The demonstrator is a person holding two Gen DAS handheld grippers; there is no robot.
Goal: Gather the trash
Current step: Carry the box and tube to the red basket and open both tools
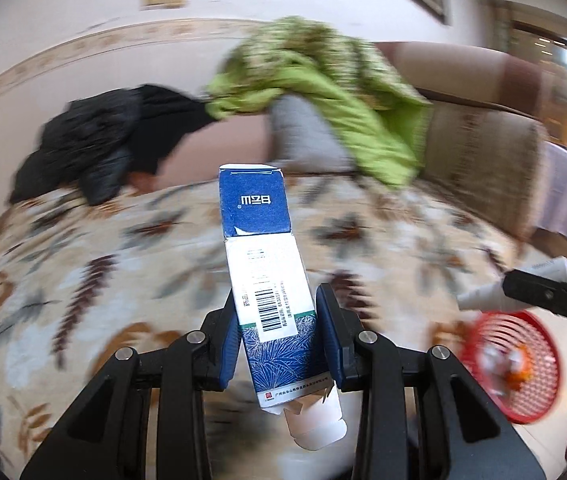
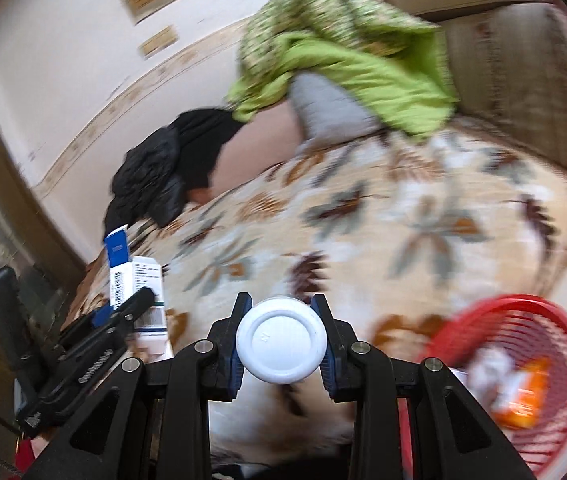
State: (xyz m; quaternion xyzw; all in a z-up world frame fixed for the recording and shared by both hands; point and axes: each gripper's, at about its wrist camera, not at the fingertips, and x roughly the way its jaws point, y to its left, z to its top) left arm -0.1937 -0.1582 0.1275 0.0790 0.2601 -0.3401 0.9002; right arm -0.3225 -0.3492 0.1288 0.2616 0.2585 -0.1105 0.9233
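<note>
My left gripper (image 1: 277, 332) is clamped on a blue-and-white carton (image 1: 263, 256), held above the floral sofa cover (image 1: 83, 280). Right of it, my right gripper (image 2: 281, 332) is clamped on a white bottle (image 2: 281, 344). The red basket (image 2: 563, 344), with trash already inside, sits past the cover's right edge.
</note>
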